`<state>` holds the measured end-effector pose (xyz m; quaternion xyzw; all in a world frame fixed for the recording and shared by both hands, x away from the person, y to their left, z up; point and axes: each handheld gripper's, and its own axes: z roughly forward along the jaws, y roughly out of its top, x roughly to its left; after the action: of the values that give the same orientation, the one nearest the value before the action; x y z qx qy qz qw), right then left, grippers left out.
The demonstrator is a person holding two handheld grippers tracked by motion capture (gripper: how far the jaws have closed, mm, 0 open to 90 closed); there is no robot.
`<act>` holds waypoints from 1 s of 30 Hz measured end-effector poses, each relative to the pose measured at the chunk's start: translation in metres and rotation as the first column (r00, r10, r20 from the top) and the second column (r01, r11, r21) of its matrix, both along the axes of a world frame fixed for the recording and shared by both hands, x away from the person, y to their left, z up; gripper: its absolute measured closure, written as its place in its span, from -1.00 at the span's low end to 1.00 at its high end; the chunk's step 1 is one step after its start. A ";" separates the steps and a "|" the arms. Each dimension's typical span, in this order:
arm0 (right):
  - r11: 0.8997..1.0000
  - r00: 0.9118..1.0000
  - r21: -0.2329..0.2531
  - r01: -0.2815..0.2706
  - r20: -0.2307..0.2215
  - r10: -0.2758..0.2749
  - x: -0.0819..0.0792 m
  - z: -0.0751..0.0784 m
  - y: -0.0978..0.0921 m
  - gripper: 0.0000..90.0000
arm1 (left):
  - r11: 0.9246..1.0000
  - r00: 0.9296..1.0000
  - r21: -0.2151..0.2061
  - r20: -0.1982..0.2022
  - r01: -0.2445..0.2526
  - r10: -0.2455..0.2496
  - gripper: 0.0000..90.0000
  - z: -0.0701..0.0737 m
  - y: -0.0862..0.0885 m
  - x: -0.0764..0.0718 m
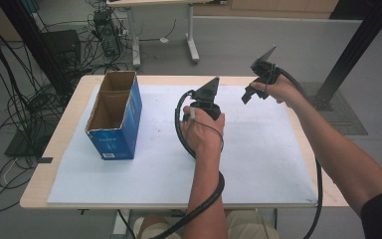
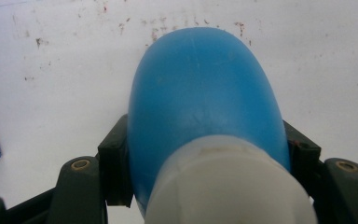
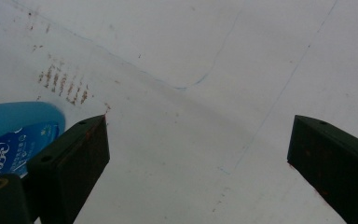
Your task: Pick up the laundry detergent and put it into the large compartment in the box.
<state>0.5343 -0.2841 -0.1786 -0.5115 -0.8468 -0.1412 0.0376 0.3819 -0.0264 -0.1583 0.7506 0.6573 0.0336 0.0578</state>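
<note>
Left of bottle (image 2: 205, 112), open carton (image 1: 115, 115)

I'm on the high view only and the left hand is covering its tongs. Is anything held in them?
Observer: Yes. In the left gripper view, the left tongs are shut on a blue bottle, with one jaw on each side of it.
Operator: Which end of it faces that camera?
Observer: The white cap is nearest the camera. The rounded blue end points away, toward the white mat.
Operator: And the right tongs?
Observer: In the right gripper view, the right tongs are open, with nothing between them.
</note>
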 end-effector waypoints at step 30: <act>1.000 1.000 -0.001 -0.001 -0.003 0.001 0.001 -0.001 0.002 -0.88 | 1.000 1.000 -0.006 0.006 -0.001 0.001 -0.18 0.000 0.002 0.000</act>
<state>0.5356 -0.2823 -0.1794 -0.5113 -0.8471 -0.1398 0.0386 0.3819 -0.0240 -0.1583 0.7500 0.6576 0.0340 0.0618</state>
